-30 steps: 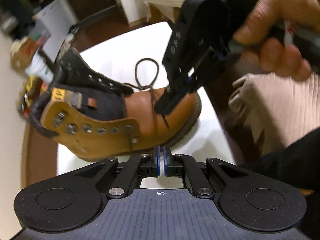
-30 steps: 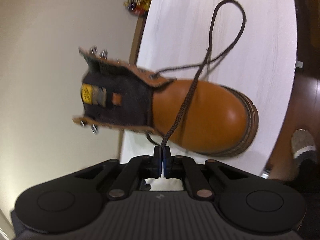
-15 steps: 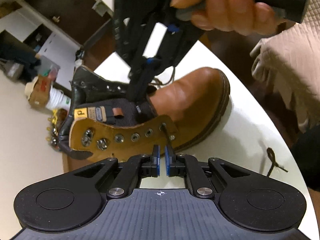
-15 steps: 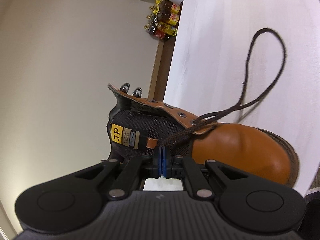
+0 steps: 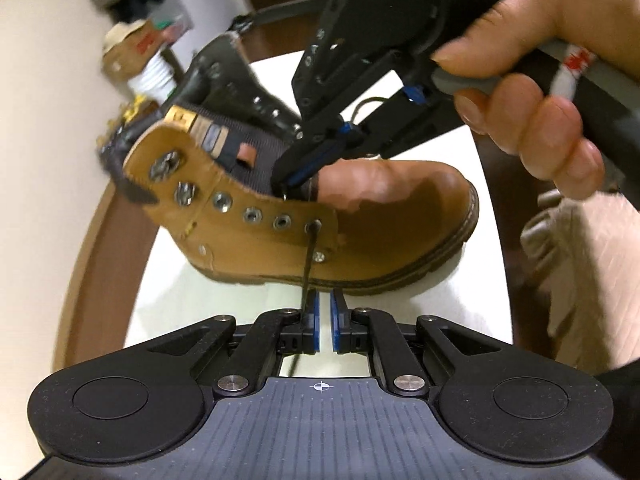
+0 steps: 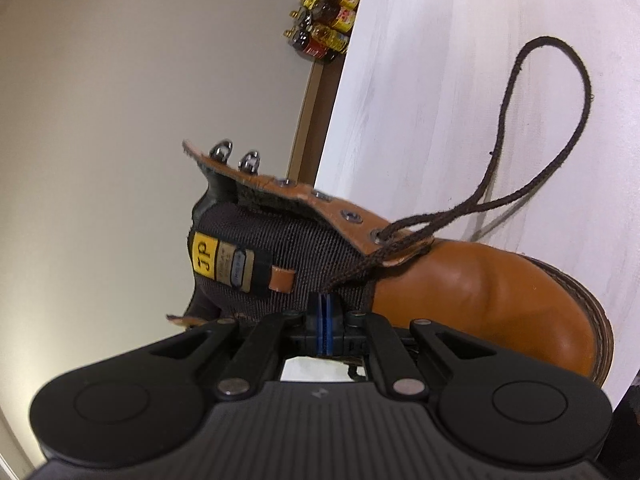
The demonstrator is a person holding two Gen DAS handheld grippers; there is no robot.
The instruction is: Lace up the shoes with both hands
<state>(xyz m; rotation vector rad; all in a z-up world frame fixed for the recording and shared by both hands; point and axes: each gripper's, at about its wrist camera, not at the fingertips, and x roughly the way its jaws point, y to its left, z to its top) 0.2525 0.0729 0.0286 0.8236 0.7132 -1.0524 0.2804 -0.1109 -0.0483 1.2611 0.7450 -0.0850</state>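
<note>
Looking along the left claw (image 5: 325, 322), the boot (image 5: 360, 220) lies on its side on the white bench (image 5: 192, 296), toe to the right, just ahead of the tips. The jaws stand a narrow gap apart with nothing pressed between them. One lace (image 5: 309, 264) end comes out of the lowest eyelet (image 5: 313, 225) on the near flap and runs straight down past the outside of the left pad, so it sits just left of the gap, its length pointing along the claw. Above, the right claw (image 5: 298, 178), gripped in a hand (image 5: 532, 92), noses into the tongue opening.

From the right wrist, the right claw (image 6: 325, 322) is closed on the other lace (image 6: 520, 184) end over the tongue (image 6: 288, 252); a slack loop trails across the bench beyond the boot (image 6: 480, 292). The left claw is the nearer to the free end, and I judge a small sideways shift would bring the strand between its pads.
</note>
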